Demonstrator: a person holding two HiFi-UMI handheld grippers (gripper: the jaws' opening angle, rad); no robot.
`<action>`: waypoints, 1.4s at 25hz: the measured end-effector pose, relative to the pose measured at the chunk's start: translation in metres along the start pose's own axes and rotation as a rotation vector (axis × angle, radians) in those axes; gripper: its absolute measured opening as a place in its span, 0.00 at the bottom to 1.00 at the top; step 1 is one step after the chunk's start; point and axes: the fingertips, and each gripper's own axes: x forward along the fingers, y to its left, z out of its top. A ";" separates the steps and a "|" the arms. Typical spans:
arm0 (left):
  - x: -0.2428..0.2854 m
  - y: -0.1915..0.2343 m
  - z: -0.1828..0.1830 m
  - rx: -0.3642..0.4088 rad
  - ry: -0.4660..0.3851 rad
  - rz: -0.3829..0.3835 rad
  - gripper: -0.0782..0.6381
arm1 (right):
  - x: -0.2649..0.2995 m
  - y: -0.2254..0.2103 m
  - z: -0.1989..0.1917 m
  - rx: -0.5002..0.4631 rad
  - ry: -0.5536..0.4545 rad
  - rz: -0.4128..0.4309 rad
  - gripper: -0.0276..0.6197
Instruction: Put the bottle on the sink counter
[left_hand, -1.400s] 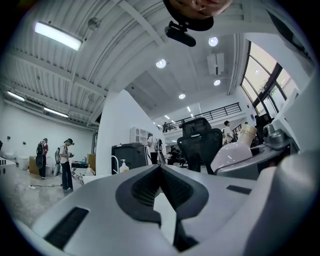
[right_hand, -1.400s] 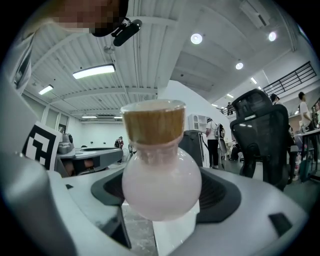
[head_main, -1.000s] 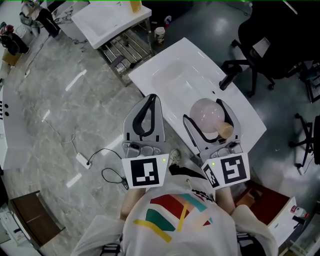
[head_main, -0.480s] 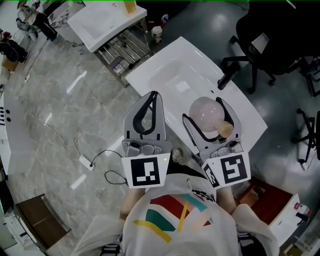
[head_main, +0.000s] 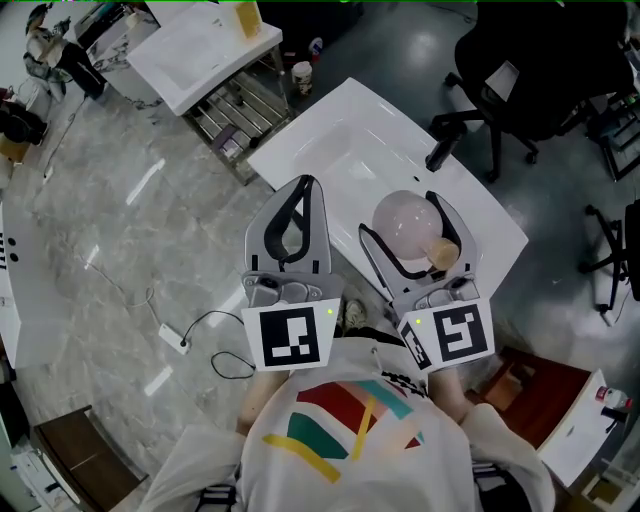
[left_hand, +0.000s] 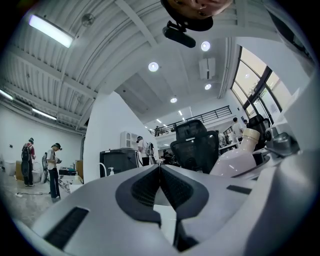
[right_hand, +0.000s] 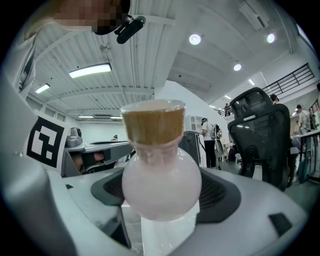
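Carrying stage, by the look of it. Right gripper (head_main: 412, 232) clenched on the bottle (right_hand: 161, 182), jaws pressed against either side of its round, pale pink belly, cork stopper (right_hand: 153, 122) pointing back toward the gripper body and base pointing away. Held in the air over the near right part of the white sink counter (head_main: 330, 130), not yet resting on it. Left gripper (left_hand: 160, 185) pinched shut on nothing, alongside and just to the left.

To set it down well:
- Pick the flat stretch beside the basin, away from the black tap (head_main: 442, 155) and away from the counter's edge.
- Tip the gripper nose-down so the base meets the counter squarely; probably prone to slipping, being round and smooth, so squeeze firmly until then.
- Lower slowly, and part the jaws only once the bottle stands on its own.
- Draw straight back along the neck to avoid knocking the stopper.
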 end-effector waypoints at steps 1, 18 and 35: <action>-0.001 -0.001 0.000 0.001 0.000 -0.004 0.13 | 0.000 0.001 0.001 -0.001 -0.001 -0.002 0.65; 0.040 -0.109 -0.002 -0.086 -0.030 -0.369 0.13 | -0.064 -0.063 -0.001 -0.005 -0.002 -0.311 0.65; 0.036 -0.256 0.015 -0.094 -0.068 -0.761 0.13 | -0.183 -0.121 -0.011 0.060 0.021 -0.704 0.65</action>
